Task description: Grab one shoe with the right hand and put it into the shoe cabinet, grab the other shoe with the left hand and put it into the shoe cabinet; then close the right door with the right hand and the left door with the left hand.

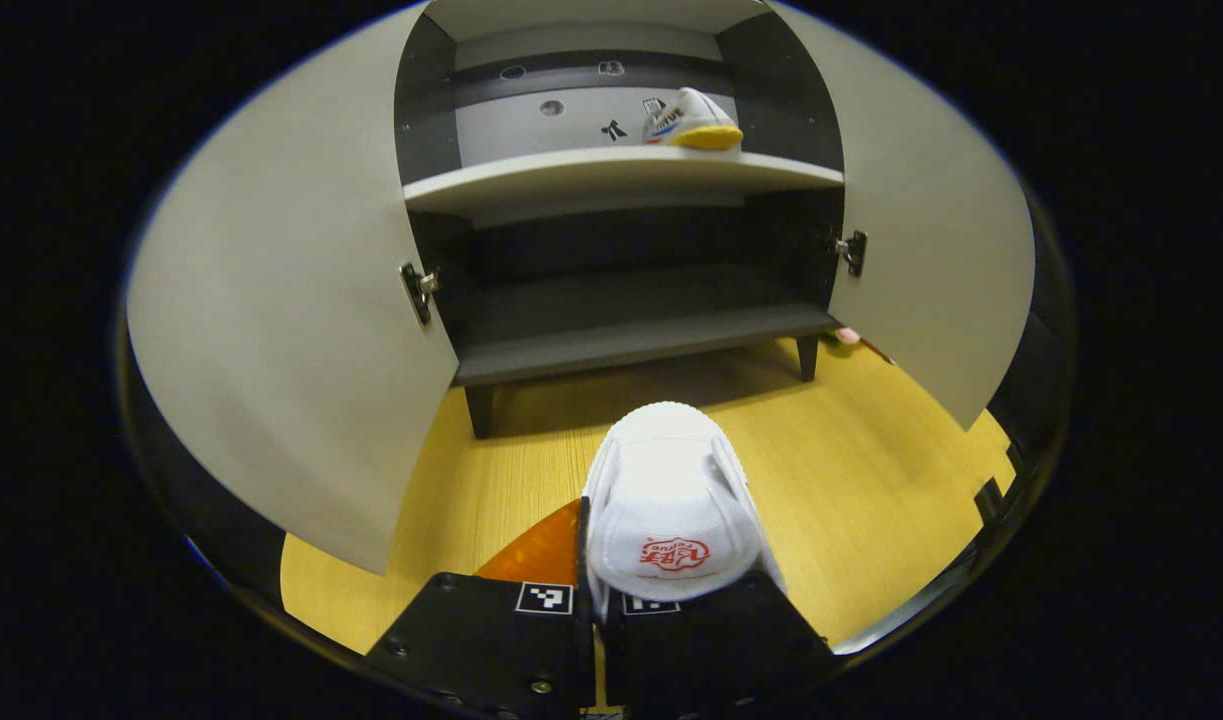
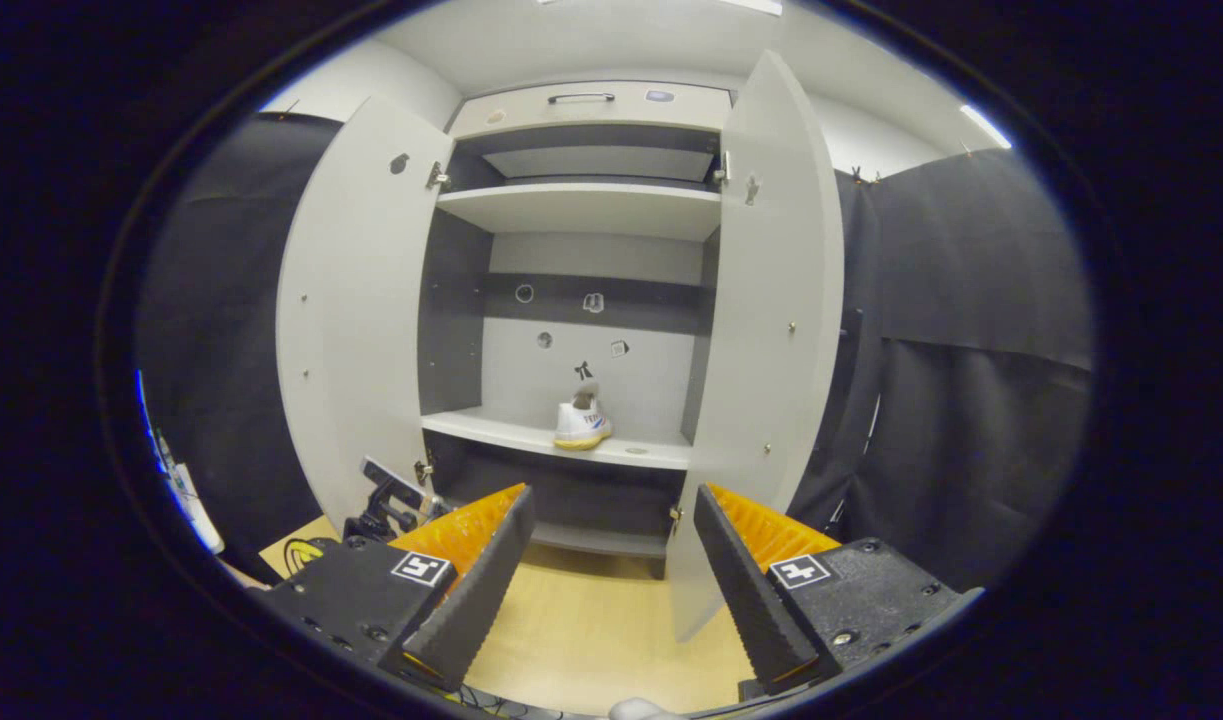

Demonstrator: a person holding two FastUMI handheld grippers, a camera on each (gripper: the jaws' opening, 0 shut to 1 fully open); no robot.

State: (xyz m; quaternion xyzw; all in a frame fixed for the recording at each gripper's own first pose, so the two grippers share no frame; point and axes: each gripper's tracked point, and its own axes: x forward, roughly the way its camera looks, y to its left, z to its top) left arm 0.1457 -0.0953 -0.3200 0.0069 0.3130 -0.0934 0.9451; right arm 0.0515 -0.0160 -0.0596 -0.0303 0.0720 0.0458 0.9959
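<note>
Left gripper (image 1: 599, 600): I've got it clamped on the second shoe (image 1: 671, 510), heel end between the fingers, toe pointing at the cabinet (image 1: 621, 180).
Right gripper (image 2: 611, 590): jaws wide, nothing in them, hanging back from the cabinet front.
First shoe (image 2: 582, 422): on the middle shelf (image 1: 611, 175), right of centre, near the back wall.
Doors: left door (image 1: 291, 330) and right door (image 1: 931, 260) both swung open (hinges visible).
Step in hand: I judge it's carrying the second shoe in.
How I'd do it: lift to shelf height before moving forward, aim for the free left half of the shelf, keep the sole level, set it well behind the front edge so the doors can close, release only once it rests.
</note>
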